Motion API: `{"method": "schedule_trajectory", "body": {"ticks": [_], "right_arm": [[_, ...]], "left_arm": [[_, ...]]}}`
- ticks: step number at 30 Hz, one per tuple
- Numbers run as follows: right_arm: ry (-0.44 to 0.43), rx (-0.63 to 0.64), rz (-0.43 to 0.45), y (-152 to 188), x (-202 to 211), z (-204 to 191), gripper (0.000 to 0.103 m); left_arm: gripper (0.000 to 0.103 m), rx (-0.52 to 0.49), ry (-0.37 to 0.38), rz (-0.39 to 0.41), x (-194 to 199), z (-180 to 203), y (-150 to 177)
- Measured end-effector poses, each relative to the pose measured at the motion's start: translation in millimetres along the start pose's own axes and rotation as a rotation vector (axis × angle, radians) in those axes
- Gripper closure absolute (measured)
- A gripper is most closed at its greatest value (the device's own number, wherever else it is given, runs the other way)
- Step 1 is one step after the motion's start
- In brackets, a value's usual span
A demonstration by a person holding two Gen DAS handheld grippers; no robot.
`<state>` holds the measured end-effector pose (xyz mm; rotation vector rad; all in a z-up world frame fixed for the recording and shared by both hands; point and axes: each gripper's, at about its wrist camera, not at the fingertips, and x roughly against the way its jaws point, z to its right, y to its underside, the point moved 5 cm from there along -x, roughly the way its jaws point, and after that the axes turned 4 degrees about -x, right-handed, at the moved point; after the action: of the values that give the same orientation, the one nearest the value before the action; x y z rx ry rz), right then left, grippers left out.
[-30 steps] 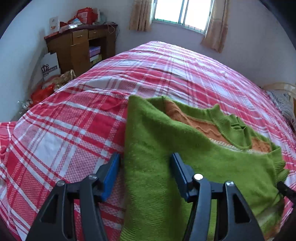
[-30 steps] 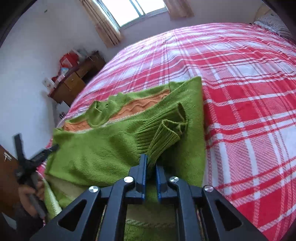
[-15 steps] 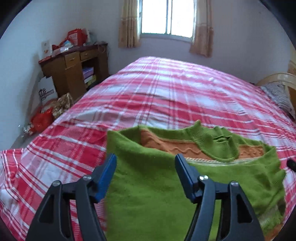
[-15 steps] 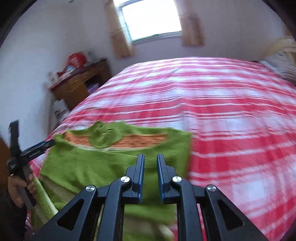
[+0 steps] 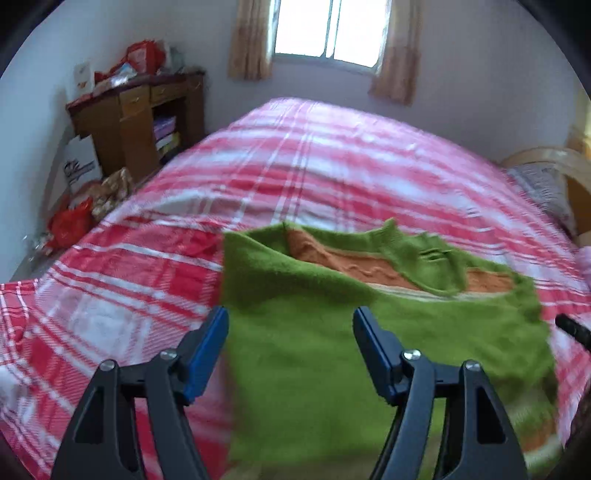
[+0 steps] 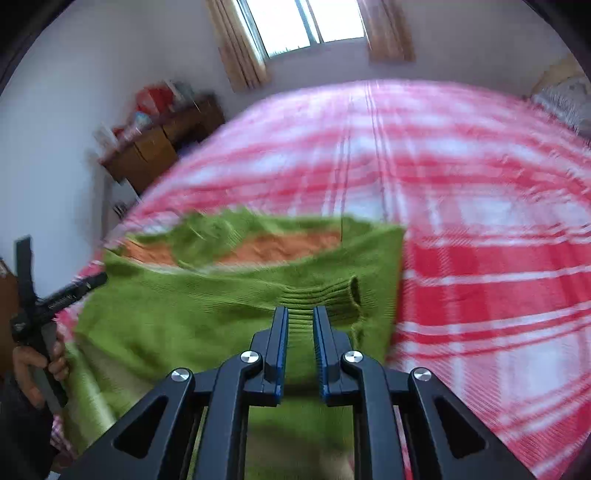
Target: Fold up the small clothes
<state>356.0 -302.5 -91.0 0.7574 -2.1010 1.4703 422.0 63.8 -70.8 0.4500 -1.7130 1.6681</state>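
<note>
The right tongs (image 6: 300, 314) have let go of the cuff (image 6: 332, 295) and parted a little; the sleeve now lies flat across the sweater (image 5: 314, 350); the left tongs (image 5: 291, 317) have lifted, wide apart.

Daylight pours through the window (image 5: 330, 31) at the far wall — its panes blown out to white. Both views curve strongly, with black corners. Motion blur smears the bedspread (image 6: 461, 192) and sweater (image 5: 303, 354) — worst in the right wrist view.
</note>
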Motion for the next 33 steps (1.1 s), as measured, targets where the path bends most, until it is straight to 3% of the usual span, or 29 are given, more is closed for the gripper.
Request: {"method": "schedule_trajectory", "body": {"ticks": [2, 4, 6, 10, 12, 15, 18, 20, 21, 24, 28, 33], "right_arm": [[-0.048, 0.014, 0.047, 7.0, 41.8, -4.0, 0.085], [-0.101, 0.027, 0.047, 16.7, 71.2, -7.0, 0.063], [-0.199, 0.044, 0.019, 38.9, 100.2, -15.9, 0.051], [-0.363, 0.102, -0.141, 97.2, 122.6, -42.2, 0.051], [-0.346, 0.191, -0.217, 127.3, 119.1, -55.8, 0.051], [-0.248, 0.348, -0.328, 169.5, 99.2, -69.6, 0.051], [-0.214, 0.469, -0.381, 196.4, 83.2, -81.3, 0.051], [-0.176, 0.565, -0.352, 202.8, 82.7, -87.3, 0.051], [-0.156, 0.603, -0.347, 206.1, 83.2, -89.9, 0.052], [-0.140, 0.667, -0.358, 217.7, 88.2, -94.1, 0.091], [-0.121, 0.670, -0.313, 227.9, 107.3, -93.1, 0.094], [-0.109, 0.570, -0.108, 205.7, 164.5, -91.6, 0.095]], "left_arm": [[0.024, -0.004, 0.045, 0.038, 33.3, -11.6, 11.5], [0.019, -0.001, 0.066, 0.052, 57.6, -22.0, 25.2], [0.018, -0.005, 0.084, 0.059, 78.5, -28.4, 41.7], [0.018, -0.037, 0.061, 0.035, 103.1, -34.6, 77.3], [0.018, -0.044, 0.048, 0.011, 103.0, -35.7, 88.2], [0.018, -0.031, 0.033, -0.014, 102.6, -35.4, 97.6], [0.018, -0.015, 0.039, 0.000, 110.8, -35.7, 100.1], [0.014, -0.004, 0.048, 0.009, 117.4, -35.0, 104.2], [0.014, -0.001, 0.047, 0.015, 122.5, -35.2, 108.0], [0.014, 0.001, 0.029, 0.023, 133.4, -37.1, 119.4], [0.014, 0.017, 0.011, 0.031, 150.8, -43.4, 135.6], [0.014, 0.000, -0.010, 0.083, 178.9, -49.4, 131.1]]}}
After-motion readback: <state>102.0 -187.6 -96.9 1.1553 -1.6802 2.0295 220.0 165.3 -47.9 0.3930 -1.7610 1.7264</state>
